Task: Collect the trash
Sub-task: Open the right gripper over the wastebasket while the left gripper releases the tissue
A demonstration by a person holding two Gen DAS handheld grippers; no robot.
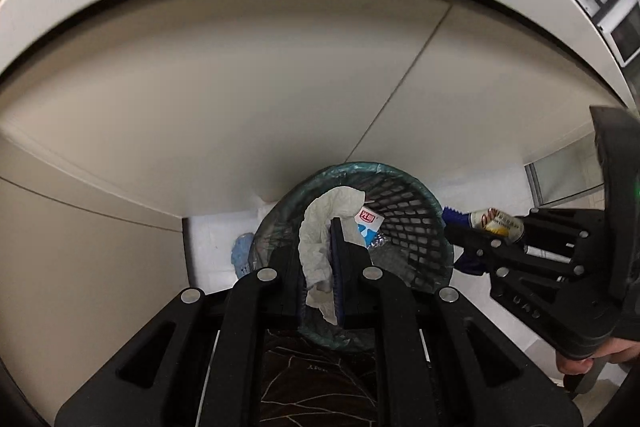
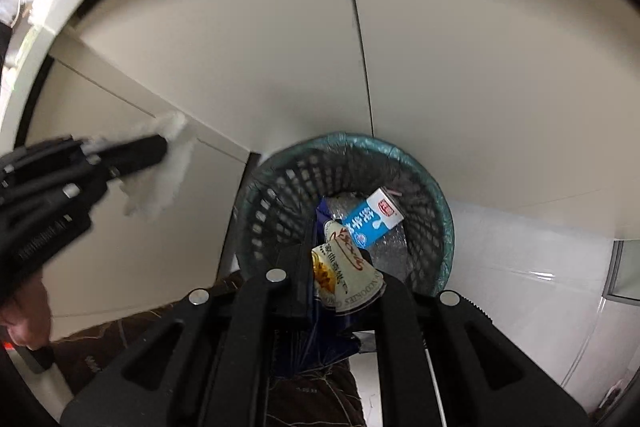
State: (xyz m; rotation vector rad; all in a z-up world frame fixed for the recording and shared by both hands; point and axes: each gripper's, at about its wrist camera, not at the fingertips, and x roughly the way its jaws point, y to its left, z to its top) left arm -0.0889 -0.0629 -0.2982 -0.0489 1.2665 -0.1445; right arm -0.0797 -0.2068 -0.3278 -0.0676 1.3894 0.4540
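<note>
White crumpled tissue [image 1: 320, 251] sits clamped in the left gripper's [image 1: 320, 267] jaws above the mesh wastebasket [image 1: 416, 227]; the right gripper's [image 2: 340, 267] jaws clamp a flattened noodle cup [image 2: 348, 275] over the milk carton [image 2: 372, 219].

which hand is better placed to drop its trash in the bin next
Right, probably. The right tool holds the crushed cup lined up over the bin opening, above the milk carton. The left tool, holding the tissue, looks off to the side of the rim.
</note>
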